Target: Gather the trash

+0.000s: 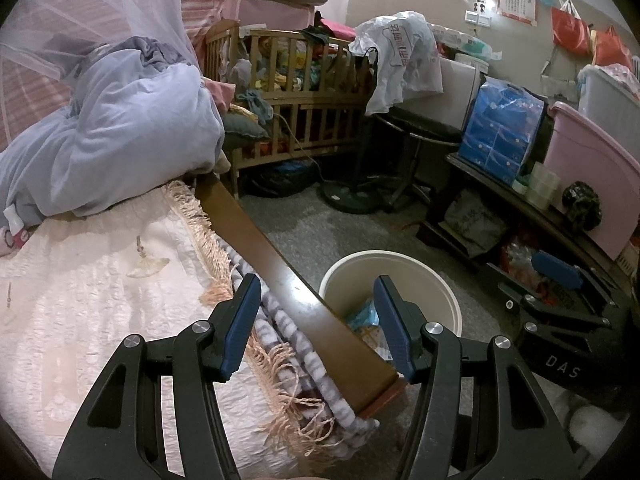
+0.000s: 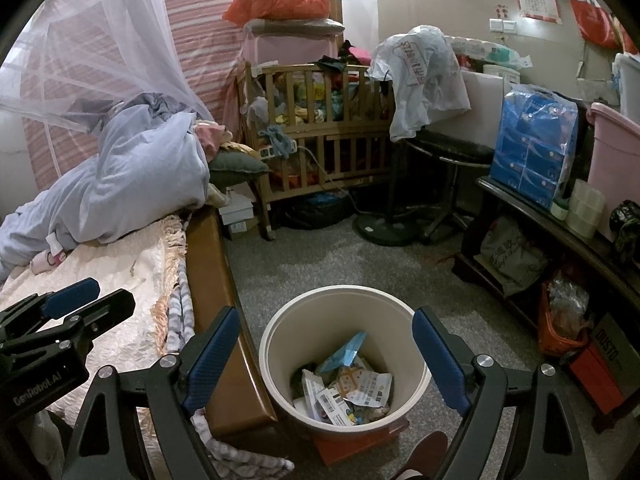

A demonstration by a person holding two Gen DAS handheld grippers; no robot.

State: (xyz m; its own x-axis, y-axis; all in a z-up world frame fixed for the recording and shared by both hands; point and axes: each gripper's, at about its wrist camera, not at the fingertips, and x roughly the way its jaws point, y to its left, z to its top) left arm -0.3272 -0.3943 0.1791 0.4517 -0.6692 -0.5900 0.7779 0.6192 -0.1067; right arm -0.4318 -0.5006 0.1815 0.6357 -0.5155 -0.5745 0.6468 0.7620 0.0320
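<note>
A cream round bin (image 2: 280, 320) stands on the grey carpet beside the bed's wooden rail, holding several paper wrappers and packets (image 2: 348, 384). My right gripper (image 2: 326, 344) hangs above the bin, open, with nothing between its blue pads. In the left wrist view the same bin (image 1: 448, 292) shows partly behind the wooden bed rail (image 1: 256, 236). My left gripper (image 1: 316, 316) hovers over the bed's edge and rail, open and empty. The right gripper (image 1: 556, 270) appears at the right edge of that view, and the left gripper (image 2: 74, 292) at the left edge of the right wrist view.
A bed with a cream cover (image 1: 100, 280) and a blue quilt (image 1: 132, 132) fills the left. A wooden crib (image 2: 320, 120), a black stool (image 2: 448, 152) and a fan base (image 2: 384, 228) stand at the back. A dark low shelf (image 2: 520, 208) with a pink tub lines the right. A foot in a shoe (image 2: 424, 452) is near the bin.
</note>
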